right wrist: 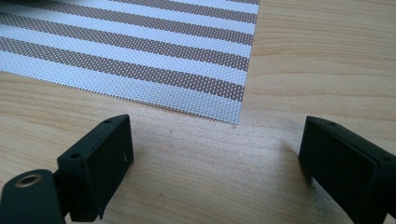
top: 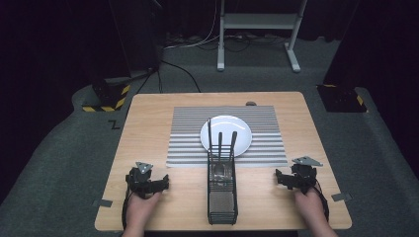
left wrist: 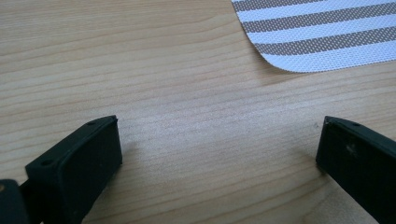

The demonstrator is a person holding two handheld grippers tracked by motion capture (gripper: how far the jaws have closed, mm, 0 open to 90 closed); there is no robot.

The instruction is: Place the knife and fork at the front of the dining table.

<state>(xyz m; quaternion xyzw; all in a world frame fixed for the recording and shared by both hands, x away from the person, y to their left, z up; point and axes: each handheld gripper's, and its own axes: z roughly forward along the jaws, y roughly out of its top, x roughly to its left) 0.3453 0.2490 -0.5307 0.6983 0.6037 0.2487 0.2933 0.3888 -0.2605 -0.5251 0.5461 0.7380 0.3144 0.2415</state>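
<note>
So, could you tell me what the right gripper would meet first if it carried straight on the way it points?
Probably the striped placemat: the right gripper, jaws open over bare table, faces the mat's near corner, though it might simply pass above it.

White plate on striped mat, behind black wire rack.

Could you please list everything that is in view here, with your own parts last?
table: one, light wood, centre
mat: one, grey-and-white striped, on the table's far half
plate: one, white, on the mat
rack: one, black wire, on the table's near edge, far end over the mat
glass: one, clear, inside the rack
frame: one, white, on the floor beyond the table
left gripper: black, open over bare table
right gripper: black, open near the mat's corner
</note>
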